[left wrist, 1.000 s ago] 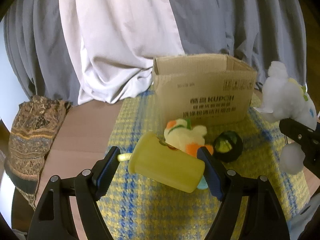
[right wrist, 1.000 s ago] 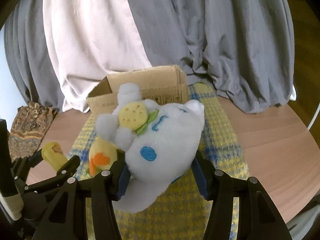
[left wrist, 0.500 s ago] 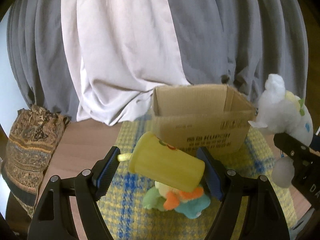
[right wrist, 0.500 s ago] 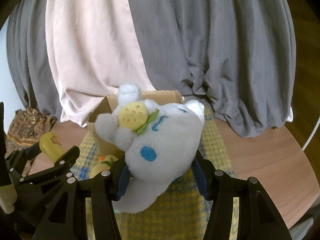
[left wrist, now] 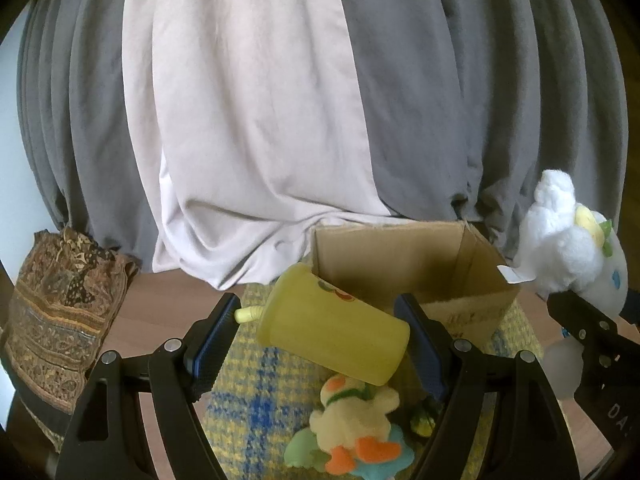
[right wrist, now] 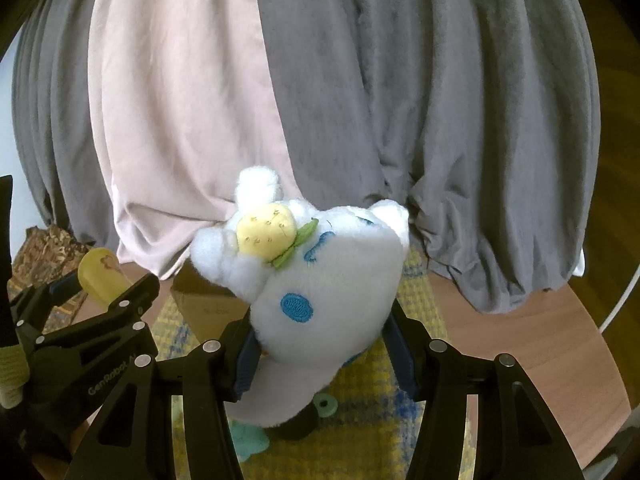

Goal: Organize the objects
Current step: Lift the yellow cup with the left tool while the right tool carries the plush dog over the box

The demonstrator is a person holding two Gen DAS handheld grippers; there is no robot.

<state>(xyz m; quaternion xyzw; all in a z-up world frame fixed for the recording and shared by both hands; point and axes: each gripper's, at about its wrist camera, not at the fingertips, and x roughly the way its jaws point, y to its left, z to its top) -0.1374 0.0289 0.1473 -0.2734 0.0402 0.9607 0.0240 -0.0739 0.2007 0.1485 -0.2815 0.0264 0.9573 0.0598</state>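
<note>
The yellow plastic cup with a short straw spout (left wrist: pixel 334 330) lies on its side between the two blue-padded fingers of the left gripper (left wrist: pixel 320 340), held above the yellow-and-blue checked cloth (left wrist: pixel 248 396) just in front of the open brown cardboard box (left wrist: pixel 404 264). The jaws stand wide, spread to the cup's length: the right pad presses the cup's wide base, while the spout tip points at the left pad, and whether it touches cannot be told. Under the cup, on the cloth, lies a small cream plush duck with orange feet and pale green and blue trim (left wrist: pixel 352 428), with a dark round object (left wrist: pixel 424 424) partly hidden beside it. The right gripper (right wrist: pixel 320 352) clamps the white plush toy with blue embroidered spots and a yellow strawberry on its head (right wrist: pixel 316 292) between its blue pads, jaws about half spread and sunk into the soft body, which is raised over the cloth and hides most of the box. The two grippers are side by side, the plush to the right of the box. A patterned brown folded fabric (left wrist: pixel 60 312) rests at the left edge of the wooden table (right wrist: pixel 520 344), and grey and pale pink curtains (left wrist: pixel 280 100) hang behind.
</note>
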